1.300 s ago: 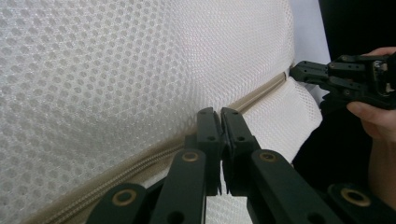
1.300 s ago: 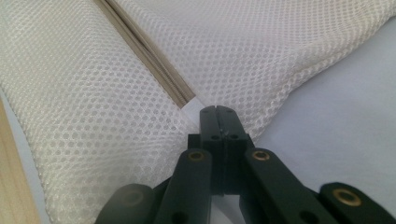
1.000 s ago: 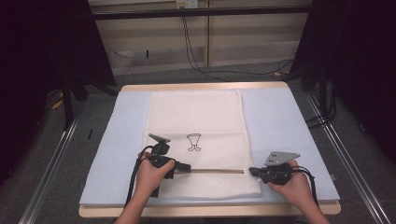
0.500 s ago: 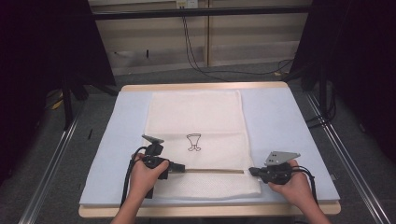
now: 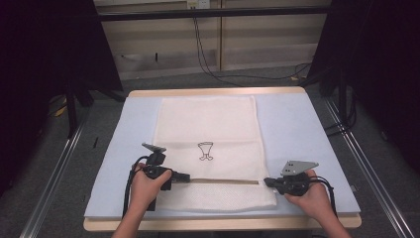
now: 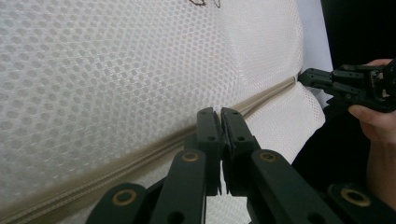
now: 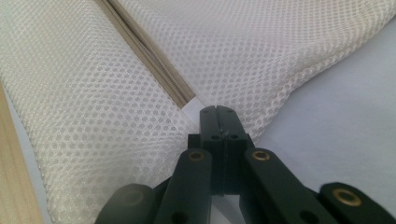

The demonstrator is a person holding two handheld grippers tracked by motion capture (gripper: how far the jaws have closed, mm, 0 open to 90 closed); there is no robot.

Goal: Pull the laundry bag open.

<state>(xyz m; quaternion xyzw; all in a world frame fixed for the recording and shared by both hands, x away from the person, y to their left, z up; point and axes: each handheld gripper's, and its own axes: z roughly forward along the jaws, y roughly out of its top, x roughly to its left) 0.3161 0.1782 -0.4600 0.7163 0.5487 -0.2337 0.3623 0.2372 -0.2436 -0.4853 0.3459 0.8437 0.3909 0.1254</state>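
A: Since a second ago the left gripper (image 5: 184, 177) has slid leftward along the zipper (image 5: 225, 181), opening a longer gap in the mesh bag (image 5: 208, 124).

B: Jaws together on the zipper pull, I'd judge, though the pull itself is hidden. And the right gripper (image 5: 268, 182)?

A: Shut on the bag's right edge at the zipper's end, anchoring it.

B: The zipper runs straight across, so the pull's path lies leftward, away from the right gripper
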